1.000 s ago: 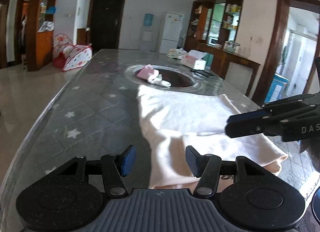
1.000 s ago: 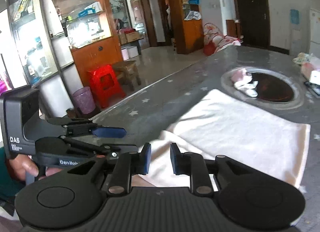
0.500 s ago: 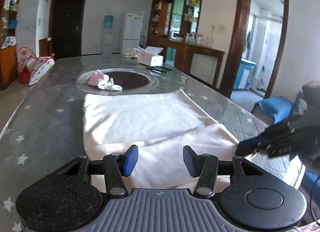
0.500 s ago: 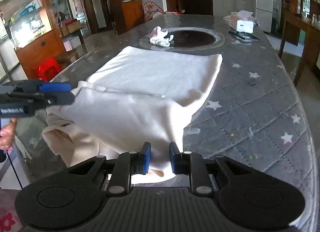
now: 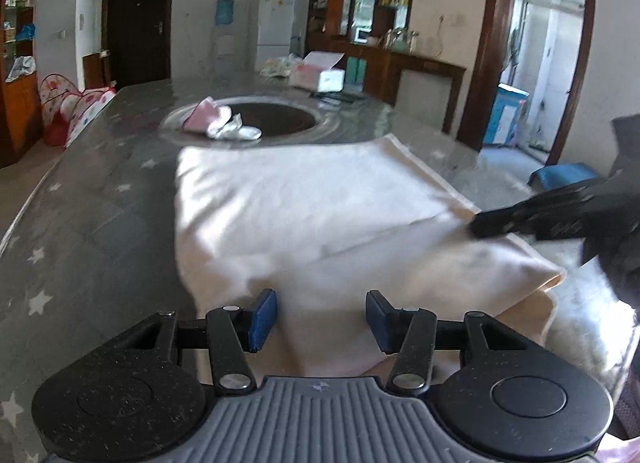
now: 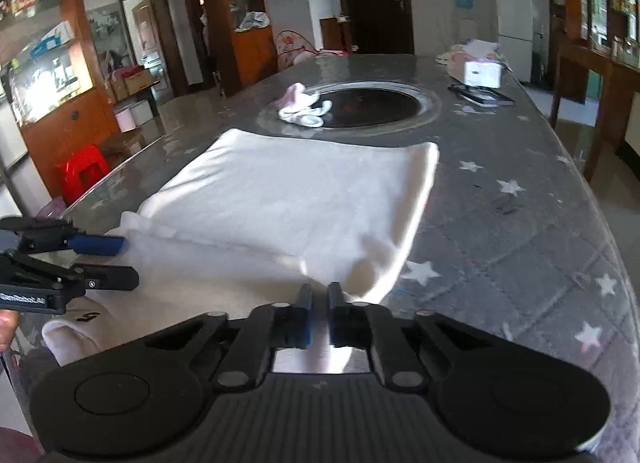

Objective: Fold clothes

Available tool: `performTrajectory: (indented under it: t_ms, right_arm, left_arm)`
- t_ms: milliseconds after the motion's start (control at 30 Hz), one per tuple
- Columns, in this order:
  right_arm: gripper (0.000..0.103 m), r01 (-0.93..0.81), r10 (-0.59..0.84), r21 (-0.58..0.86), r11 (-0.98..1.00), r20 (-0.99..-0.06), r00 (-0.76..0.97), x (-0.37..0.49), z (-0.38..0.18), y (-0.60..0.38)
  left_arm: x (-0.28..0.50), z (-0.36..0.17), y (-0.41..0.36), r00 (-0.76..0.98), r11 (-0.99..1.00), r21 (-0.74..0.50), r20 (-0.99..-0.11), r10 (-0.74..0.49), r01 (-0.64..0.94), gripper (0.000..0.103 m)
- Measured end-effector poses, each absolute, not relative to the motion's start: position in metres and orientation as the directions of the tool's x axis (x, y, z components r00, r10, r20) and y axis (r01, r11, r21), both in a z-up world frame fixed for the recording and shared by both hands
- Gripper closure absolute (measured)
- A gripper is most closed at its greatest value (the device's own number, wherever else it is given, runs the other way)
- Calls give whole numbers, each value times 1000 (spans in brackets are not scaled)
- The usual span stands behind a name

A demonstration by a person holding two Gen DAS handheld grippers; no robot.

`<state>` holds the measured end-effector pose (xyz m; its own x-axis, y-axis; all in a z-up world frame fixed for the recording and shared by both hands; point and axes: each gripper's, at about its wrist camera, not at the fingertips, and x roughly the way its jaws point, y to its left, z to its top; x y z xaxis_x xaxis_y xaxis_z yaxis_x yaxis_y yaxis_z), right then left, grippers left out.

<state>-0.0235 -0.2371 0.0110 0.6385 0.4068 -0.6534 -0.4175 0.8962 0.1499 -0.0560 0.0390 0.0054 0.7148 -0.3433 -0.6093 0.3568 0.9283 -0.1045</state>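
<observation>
Left tongs gape level above the cream garment; right tongs pinch its edge.

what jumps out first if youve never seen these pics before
A big cream garment lies spread over the star-patterned table, its near end doubled up. The right hand-held gripper pinches that near edge, while the left hand-held gripper hangs open over it. Behind lie small pink-and-white clothes by a dark round inset.
</observation>
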Motion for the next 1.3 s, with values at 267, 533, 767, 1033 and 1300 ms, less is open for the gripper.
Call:
performTrajectory:
  t_ms: [267, 533, 767, 1033, 1300]
  right_arm:
    - [96, -469, 403, 95, 878, -676, 617, -52, 19, -239]
    - [94, -513, 412, 51, 857, -666, 622, -75, 27, -235]
    - [92, -548, 425, 47, 835, -686, 590, -79, 11, -218]
    - [87, -527, 415, 59, 848, -691, 592, -83, 11, -227]
    - [81, -566, 408, -5, 825, -687, 601, -88, 22, -222]
  left_arm:
    - [-66, 15, 36, 718, 916, -102, -590, -369, 388, 51]
    - [-93, 26, 37, 695, 878, -65, -585, -418, 474, 49]
    - [-101, 30, 29, 739, 901, -16, -566, -365, 433, 51]
    - [-78, 32, 47, 731, 901, -148, -538, -420, 409, 51]
    - [-78, 20, 46, 687, 897, -85, -613, -390, 433, 51]
